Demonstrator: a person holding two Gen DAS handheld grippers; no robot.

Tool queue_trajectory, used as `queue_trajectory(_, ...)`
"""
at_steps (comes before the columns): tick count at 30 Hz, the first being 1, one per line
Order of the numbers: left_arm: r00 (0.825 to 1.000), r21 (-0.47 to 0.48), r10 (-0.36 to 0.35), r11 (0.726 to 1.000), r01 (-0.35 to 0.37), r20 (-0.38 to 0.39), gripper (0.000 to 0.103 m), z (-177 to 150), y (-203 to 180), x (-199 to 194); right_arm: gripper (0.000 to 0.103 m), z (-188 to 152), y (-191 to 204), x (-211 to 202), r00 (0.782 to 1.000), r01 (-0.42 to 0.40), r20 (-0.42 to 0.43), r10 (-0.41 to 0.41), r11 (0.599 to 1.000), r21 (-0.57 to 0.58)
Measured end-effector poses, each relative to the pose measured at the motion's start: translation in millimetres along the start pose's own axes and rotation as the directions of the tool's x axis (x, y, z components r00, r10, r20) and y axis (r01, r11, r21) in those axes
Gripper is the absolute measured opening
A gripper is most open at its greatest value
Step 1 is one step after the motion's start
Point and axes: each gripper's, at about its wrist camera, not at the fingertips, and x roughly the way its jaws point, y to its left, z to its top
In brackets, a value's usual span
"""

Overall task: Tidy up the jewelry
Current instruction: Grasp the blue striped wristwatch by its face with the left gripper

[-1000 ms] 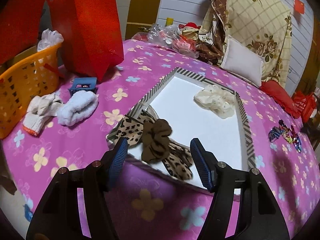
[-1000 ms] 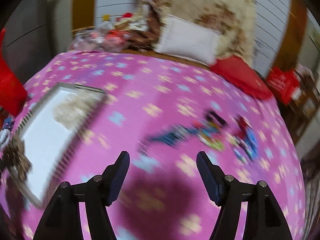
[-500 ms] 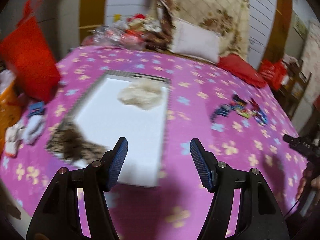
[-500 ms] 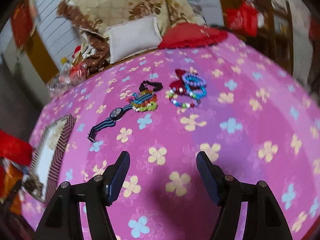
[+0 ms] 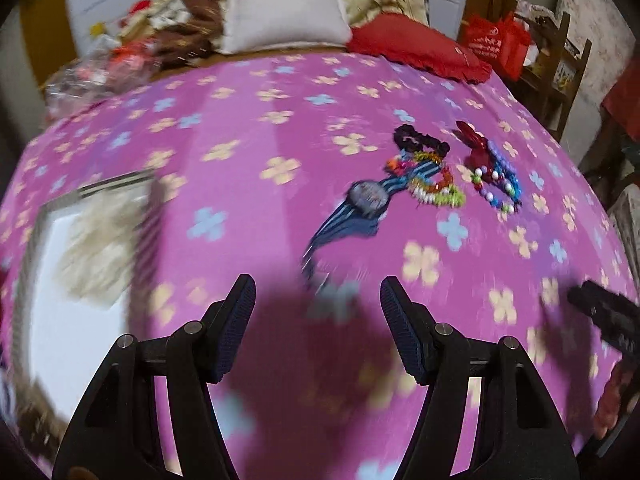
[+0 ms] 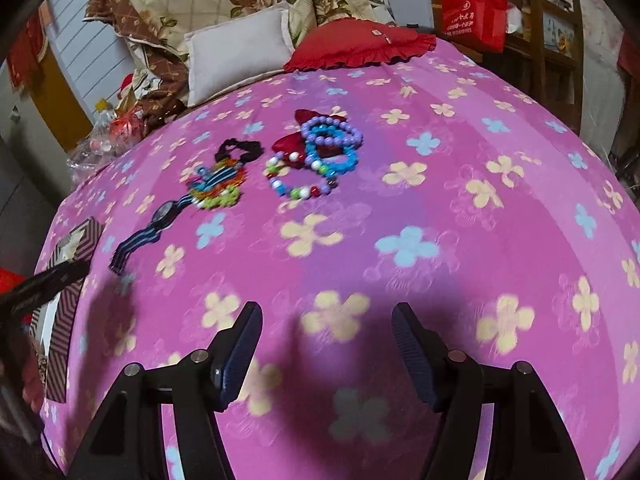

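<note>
Little of the sorting looks done. The jewelry lies loose on the bed (image 6: 460,208), well apart from the tray (image 5: 72,320) at the left edge. The tray holds a pale, fluffy lump (image 5: 100,244) that is probably a scrunchie; nothing else in it can be made out.

Left on the cover are a striped watch (image 5: 366,200), a black scrunchie (image 6: 240,150), a small heap of bright beads (image 6: 218,192) touching the watch strap, and a pile of bead bracelets (image 6: 320,160) resting on a red clip (image 6: 308,116). All of these presumably have to go into the tray.

The left claw (image 5: 318,306) hangs empty with its fingers wide apart, just short of the near end of the watch strap. The right claw (image 6: 326,338) is also spread and empty, above bare cover and well short of the bracelets.

The left view is smeared by motion, so the tray's contents and rim are vague and its near part is cut off by the frame. In the right view only a corner of the tray shows, partly behind the dark body of the other gripper. How many bracelets are stacked together cannot be counted, and the bead heap may be one piece or several.
</note>
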Motion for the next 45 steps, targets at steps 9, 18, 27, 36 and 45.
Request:
queue_trajectory(9,0.993,0.006,-0.097,0.995,0.097,-0.068,0.065,53,-8,73,0.066,42,-2,33,1.0,0.009,-0.007,-0.009,1.0,-0.027)
queue_trajectory(18,0.992,0.107,-0.102,0.988,0.109,-0.073,0.066,61,-26,99,0.066,77,-7,52,1.0,0.007,0.019,-0.006,1.0,-0.008)
queue_trajectory(27,0.998,0.126,-0.051,0.99,0.057,-0.049,0.044,57,-33,97,0.066,103,-6,61,0.999,-0.011,0.032,0.012,1.0,-0.026)
queue_trajectory(36,0.997,0.027,-0.059,0.998,0.06,-0.04,0.043,33,-23,68,0.05,88,35,76,0.995,-0.102,-0.037,0.097,0.974,-0.202)
queue_trajectory(45,0.996,-0.043,-0.086,0.995,0.086,0.005,0.043,5,-4,25,0.038,93,58,112,0.999,0.017,-0.036,-0.029,0.952,-0.306)
